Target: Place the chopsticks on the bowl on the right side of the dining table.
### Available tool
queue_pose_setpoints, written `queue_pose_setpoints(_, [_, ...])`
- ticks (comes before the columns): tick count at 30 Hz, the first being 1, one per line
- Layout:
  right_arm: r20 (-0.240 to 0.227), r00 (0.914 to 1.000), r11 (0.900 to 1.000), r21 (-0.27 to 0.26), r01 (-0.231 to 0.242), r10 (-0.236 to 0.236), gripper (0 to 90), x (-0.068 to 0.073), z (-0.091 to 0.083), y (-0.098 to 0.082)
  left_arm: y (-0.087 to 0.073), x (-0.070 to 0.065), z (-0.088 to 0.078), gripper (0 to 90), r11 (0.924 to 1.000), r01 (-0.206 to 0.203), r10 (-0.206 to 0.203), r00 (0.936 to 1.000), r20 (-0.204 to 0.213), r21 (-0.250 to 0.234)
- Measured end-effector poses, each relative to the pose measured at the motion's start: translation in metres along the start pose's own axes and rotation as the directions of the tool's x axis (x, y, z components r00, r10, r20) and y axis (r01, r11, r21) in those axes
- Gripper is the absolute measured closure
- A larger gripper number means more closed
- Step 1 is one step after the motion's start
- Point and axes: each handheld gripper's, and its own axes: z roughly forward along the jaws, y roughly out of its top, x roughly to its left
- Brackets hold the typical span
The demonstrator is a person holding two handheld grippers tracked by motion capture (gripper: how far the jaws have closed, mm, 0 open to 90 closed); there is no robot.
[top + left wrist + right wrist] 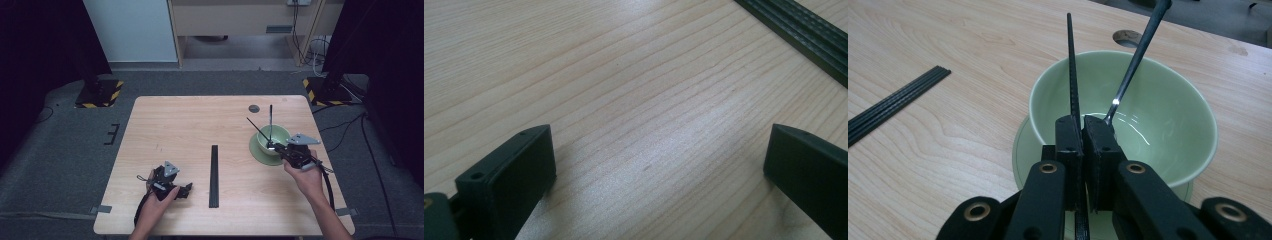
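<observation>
Right gripper (278,148): held at the near rim of the bowl, at about 4 o'clock on the table in the high view; jaws pressed together on a chopstick.
Gripped chopstick (1071,65): a single black stick clamped between the jaws in the right gripper view, rising toward 12 o'clock above the bowl's left inner wall.
Second stick (1135,60): a dark, glossy stick that leans from the jaw tips up toward 1 o'clock; whether the jaws also pinch it cannot be told.
High view of the sticks: both show as thin dark lines fanning from the gripper, one toward 12 o'clock, one toward 10 o'clock.
Bowl (1178,100): pale green, upright on a matching saucer (1023,145).
Left gripper (183,191): resting low at about 7 o'clock on the table, jaws spread wide with bare wood between them in the left gripper view.
Chopstick bundle (214,175): black sticks lying together, running 12 to 6 at the table's middle; in the left gripper view they cross the corner at 1 o'clock (809,37), well apart from the jaws.
Table (200,125): light wood, with a round grommet (254,108) at 12 o'clock from the bowl.
</observation>
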Motion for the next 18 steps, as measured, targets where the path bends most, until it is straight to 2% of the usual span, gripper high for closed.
queue_pose_setpoints(18, [-0.010, 0.9999, 1.000, 0.019, 0.003, -0.003, 85.8, -0.0022, 0.0031, -0.0012, 0.0000, 0.0000, 0.0000, 0.0, 1.0000, 0.000, 0.000, 1.0000, 0.000, 0.000])
